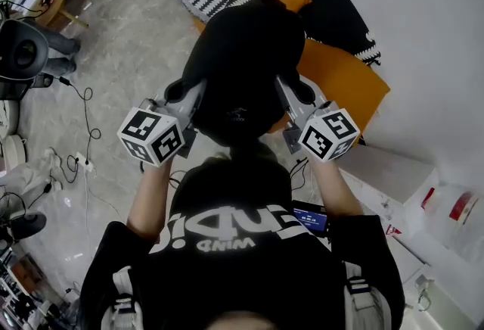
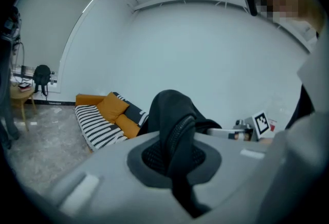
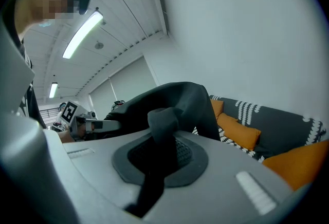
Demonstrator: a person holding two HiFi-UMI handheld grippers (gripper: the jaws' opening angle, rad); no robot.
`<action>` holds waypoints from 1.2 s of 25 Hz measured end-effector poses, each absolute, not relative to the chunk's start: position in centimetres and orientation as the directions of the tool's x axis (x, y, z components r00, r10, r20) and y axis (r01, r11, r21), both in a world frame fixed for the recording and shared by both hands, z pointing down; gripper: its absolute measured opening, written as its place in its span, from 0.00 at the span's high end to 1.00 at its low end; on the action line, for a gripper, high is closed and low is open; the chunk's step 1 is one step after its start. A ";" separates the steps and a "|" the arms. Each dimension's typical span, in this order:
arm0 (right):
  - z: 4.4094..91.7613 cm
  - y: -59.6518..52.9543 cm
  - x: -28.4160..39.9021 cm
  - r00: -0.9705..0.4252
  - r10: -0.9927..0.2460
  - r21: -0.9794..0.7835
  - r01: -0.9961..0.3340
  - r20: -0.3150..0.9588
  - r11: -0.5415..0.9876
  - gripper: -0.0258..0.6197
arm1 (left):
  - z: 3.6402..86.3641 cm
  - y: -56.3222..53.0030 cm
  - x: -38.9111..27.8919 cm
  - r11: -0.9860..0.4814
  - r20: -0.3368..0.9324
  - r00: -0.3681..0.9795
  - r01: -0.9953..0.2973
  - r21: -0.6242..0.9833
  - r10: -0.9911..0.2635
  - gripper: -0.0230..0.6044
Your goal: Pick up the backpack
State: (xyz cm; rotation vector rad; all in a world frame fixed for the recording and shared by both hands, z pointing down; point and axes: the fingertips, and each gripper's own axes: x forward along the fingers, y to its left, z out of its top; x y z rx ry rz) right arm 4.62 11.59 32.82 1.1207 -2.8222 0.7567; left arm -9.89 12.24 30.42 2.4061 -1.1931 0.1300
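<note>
Holding the backpack point(image 1: 242, 56) aloft by both straps.
Pinching one black strap point(image 2: 175, 138) in the left gripper point(image 1: 190, 94) and clamping the other strap point(image 3: 160, 130) in the right gripper point(image 1: 290, 96), squeezing the webbing tight on both sides. Carrying the load just ahead of the chest, apparently clear of the floor point(image 1: 128, 41), with the orange-cushioned sofa point(image 1: 340, 75) beyond and below. Lifting step judged as good as done; next, probably keeping both grips firm and level to stop either strap slipping out.
</note>
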 end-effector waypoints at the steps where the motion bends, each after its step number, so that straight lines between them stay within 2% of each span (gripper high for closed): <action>1: 32.7 12.3 4.1 -0.739 -0.647 -0.432 -0.653 0.187 0.622 0.95 | 30.3 13.0 -10.4 -0.530 0.274 0.625 -0.773 0.350 -0.731 0.96; 15: 34.1 22.2 1.7 -0.682 -0.696 -0.401 -0.716 0.227 0.571 0.95 | 32.1 23.1 -12.5 -0.547 0.277 0.635 -0.767 0.334 -0.721 0.95; 30: 36.1 27.9 2.4 -0.673 -0.697 -0.400 -0.726 0.247 0.559 0.95 | 34.3 28.5 -12.0 -0.523 0.279 0.615 -0.782 0.339 -0.738 0.96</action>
